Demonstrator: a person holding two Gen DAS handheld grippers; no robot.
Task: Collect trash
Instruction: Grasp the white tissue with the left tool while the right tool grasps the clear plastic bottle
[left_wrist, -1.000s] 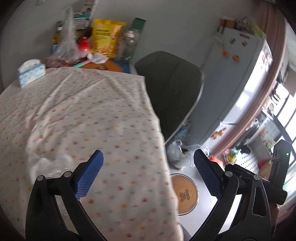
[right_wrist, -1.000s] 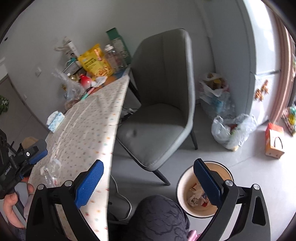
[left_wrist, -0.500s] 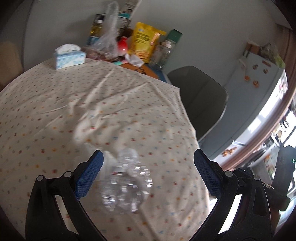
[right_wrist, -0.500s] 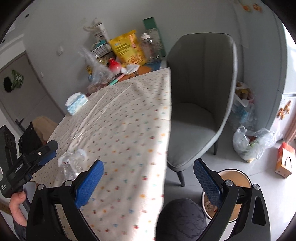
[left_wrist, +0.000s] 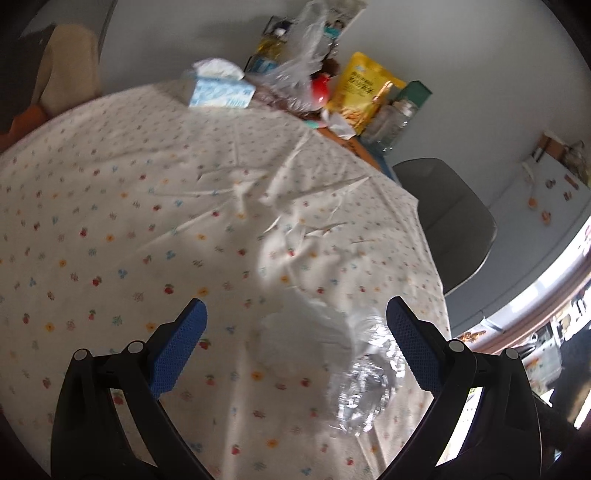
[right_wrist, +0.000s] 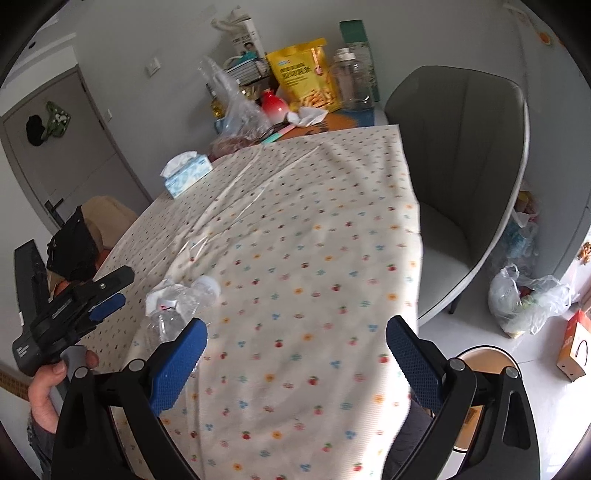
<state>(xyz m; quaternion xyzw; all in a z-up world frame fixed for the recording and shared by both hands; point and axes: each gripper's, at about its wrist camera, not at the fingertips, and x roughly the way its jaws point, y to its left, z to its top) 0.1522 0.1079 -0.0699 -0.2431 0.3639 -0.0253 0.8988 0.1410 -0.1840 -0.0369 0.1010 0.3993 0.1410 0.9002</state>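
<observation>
One crushed clear plastic bottle (left_wrist: 364, 387) lies on the desk (left_wrist: 184, 221), which is covered by a cloth printed with small fruit and flowers. In the left wrist view the bottle sits low between the jaws of the left gripper (left_wrist: 295, 347), much closer to the right-hand pad and partly hidden behind it, with a crumpled white wrapper (left_wrist: 306, 336) touching it on the side nearer the middle of the gap. The jaws are spread wide and hold nothing; neither pad visibly touches the bottle.

The right gripper (right_wrist: 295, 354) hangs over the near part of the desk, its jaws also wide apart and empty. From that view the bottle (right_wrist: 177, 302) lies just beyond the left-hand pad, outside the gap, near the desk's left edge, with the left gripper (right_wrist: 79, 306) just beside it, held by one hand (right_wrist: 46, 387).

At the far end of the desk stand one tissue box (right_wrist: 186, 173), one yellow snack bag (right_wrist: 304, 74) and one clear jar (right_wrist: 351, 81). One grey chair (right_wrist: 461, 177) stands beside the desk. On the floor are one round bin (right_wrist: 487, 356) and one filled plastic bag (right_wrist: 528, 302).
</observation>
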